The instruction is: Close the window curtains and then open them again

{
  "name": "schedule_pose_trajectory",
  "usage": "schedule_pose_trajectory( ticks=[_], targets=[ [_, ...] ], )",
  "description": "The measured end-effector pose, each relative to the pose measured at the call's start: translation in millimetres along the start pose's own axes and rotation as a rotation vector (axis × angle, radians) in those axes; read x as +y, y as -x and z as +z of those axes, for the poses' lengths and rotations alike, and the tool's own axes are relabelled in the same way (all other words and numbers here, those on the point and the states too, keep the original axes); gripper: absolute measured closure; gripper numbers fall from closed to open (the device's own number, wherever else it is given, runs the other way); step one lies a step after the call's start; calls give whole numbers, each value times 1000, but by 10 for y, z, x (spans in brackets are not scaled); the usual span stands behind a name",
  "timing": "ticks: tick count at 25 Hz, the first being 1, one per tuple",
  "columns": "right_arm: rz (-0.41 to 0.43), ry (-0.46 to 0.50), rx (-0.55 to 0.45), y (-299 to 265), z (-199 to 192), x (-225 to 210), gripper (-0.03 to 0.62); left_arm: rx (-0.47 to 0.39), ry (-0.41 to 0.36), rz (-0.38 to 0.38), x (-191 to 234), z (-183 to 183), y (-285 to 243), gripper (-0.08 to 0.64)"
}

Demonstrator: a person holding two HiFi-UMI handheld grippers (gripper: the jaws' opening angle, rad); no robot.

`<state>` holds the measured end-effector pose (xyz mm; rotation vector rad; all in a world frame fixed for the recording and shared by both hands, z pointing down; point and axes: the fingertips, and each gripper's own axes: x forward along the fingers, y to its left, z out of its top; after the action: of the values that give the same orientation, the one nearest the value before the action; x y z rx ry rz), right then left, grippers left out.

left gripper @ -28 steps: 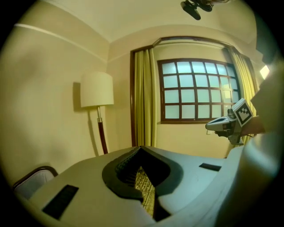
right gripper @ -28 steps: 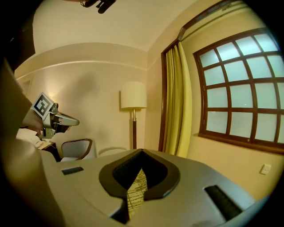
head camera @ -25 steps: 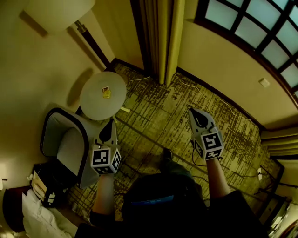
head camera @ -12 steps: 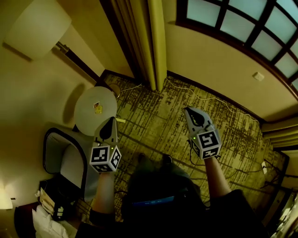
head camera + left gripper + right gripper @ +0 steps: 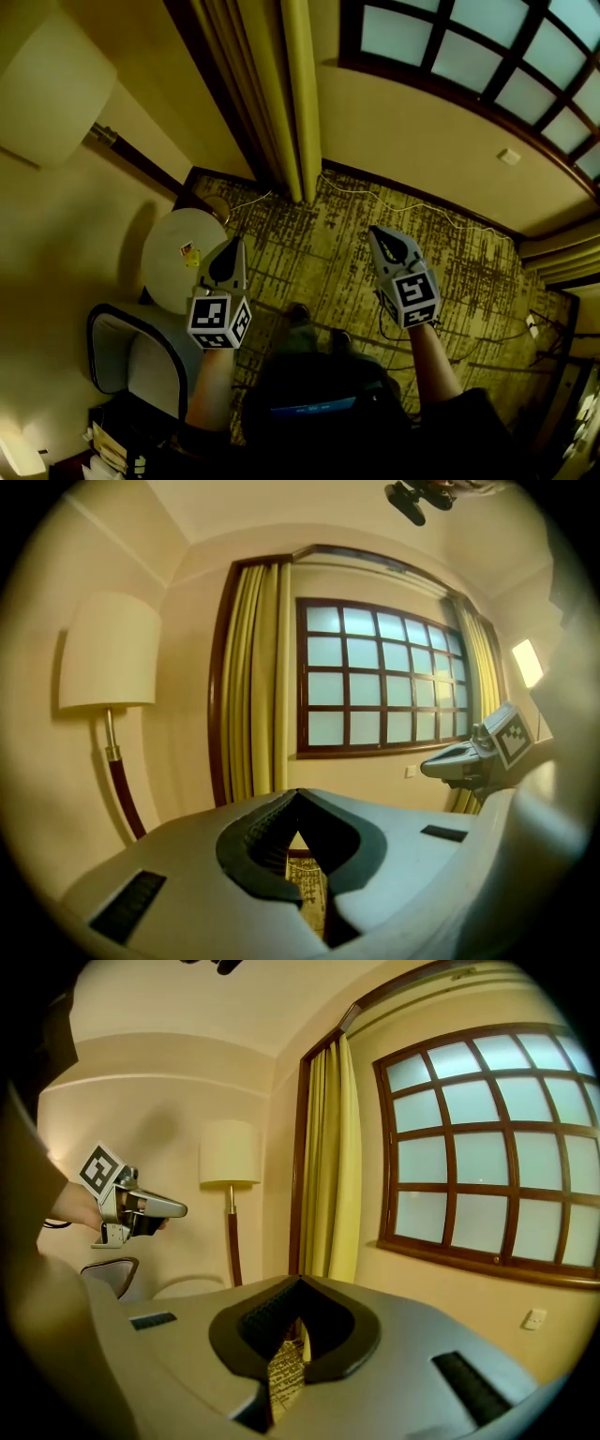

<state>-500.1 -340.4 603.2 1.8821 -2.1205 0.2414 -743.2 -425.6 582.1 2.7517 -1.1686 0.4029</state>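
The window (image 5: pixel 469 47) has dark wooden bars, and its glass is uncovered. A yellow curtain (image 5: pixel 281 94) hangs gathered at its left edge, also seen in the left gripper view (image 5: pixel 253 677) and the right gripper view (image 5: pixel 333 1166). A second curtain (image 5: pixel 562 258) is bunched at the right side. My left gripper (image 5: pixel 234 247) is shut and empty, held over the carpet short of the left curtain. My right gripper (image 5: pixel 378 234) is also shut with nothing in it, facing the wall below the window. Neither touches a curtain.
A floor lamp (image 5: pixel 52 89) stands left of the curtain. A round white table (image 5: pixel 173 253) and a grey armchair (image 5: pixel 131 361) sit at my left. Cables (image 5: pixel 412 202) run along the patterned carpet near the wall. A wall socket (image 5: pixel 509 157) is below the window.
I have stepped closer to the window. Both grippers moved forward over the carpet, still shut. The table and armchair slid down and back in the head view.
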Motion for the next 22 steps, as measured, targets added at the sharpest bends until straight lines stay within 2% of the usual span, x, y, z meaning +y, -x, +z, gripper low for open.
schedule_pose_trajectory(
  ticks=[12,22],
  targets=[
    [-109,-5,28,-698,287,89,580,-45,-9,-144,620,203,-644,572],
    [-99,-22,47,-991,439,-224,580,-35,22,-171,542,329,-1144,572]
  ],
)
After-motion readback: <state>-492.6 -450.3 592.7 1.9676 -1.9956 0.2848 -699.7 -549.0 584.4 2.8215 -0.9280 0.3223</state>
